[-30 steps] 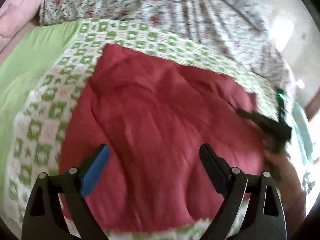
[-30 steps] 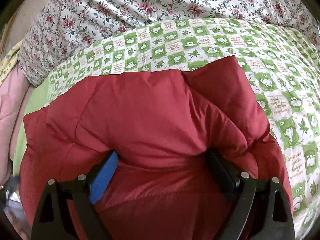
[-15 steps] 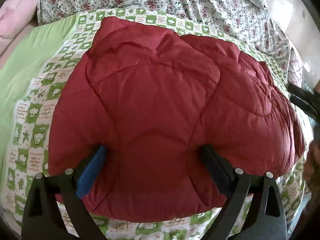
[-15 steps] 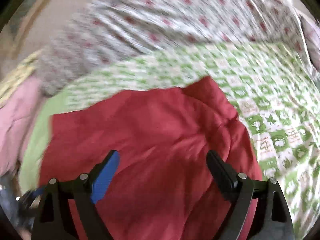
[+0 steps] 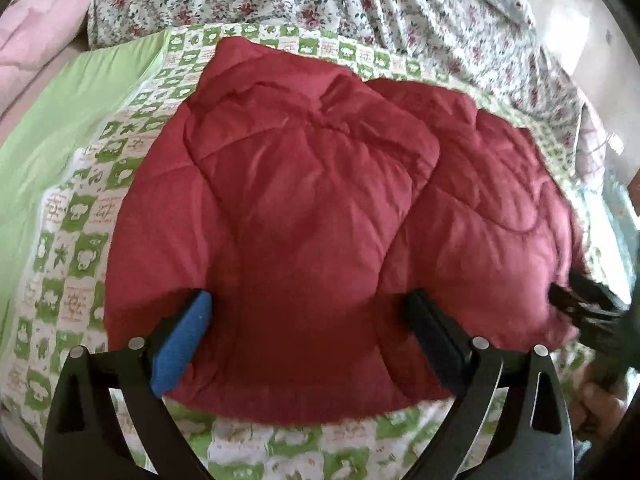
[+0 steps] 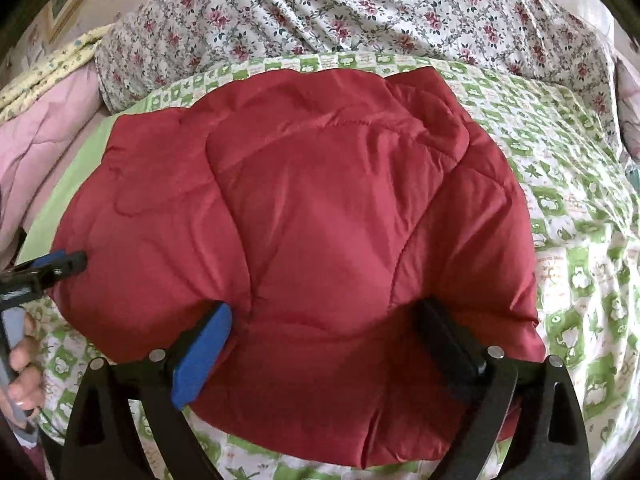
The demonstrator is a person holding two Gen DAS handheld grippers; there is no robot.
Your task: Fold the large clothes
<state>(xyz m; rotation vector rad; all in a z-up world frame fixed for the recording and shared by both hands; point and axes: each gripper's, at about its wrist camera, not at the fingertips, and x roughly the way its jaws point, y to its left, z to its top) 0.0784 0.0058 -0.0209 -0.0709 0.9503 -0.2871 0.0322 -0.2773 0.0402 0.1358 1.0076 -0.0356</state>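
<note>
A red quilted puffer jacket (image 5: pixel 320 208) lies folded in a thick bundle on a green and white checked bedsheet (image 5: pixel 80 208). My left gripper (image 5: pixel 308 312) is open, its jaws wide apart and pressed against the jacket's near edge. It also shows in the right wrist view (image 6: pixel 60 262) at the jacket's left side. My right gripper (image 6: pixel 324 320) is open, its jaws wide and pushed into the near edge of the jacket (image 6: pixel 320 220). It shows blurred in the left wrist view (image 5: pixel 580 300) at the jacket's right edge.
A floral quilt (image 6: pixel 340 12) is bunched along the far side of the bed. Pink bedding (image 6: pixel 36 144) lies at the far left beside a plain green sheet strip (image 5: pixel 68 120). A hand (image 6: pixel 24 364) holds the left gripper's handle.
Both grippers have dropped down onto the jacket's near edge. The right gripper swung from above the jacket back to pressing into it. The jacket bundle has settled flatter.
</note>
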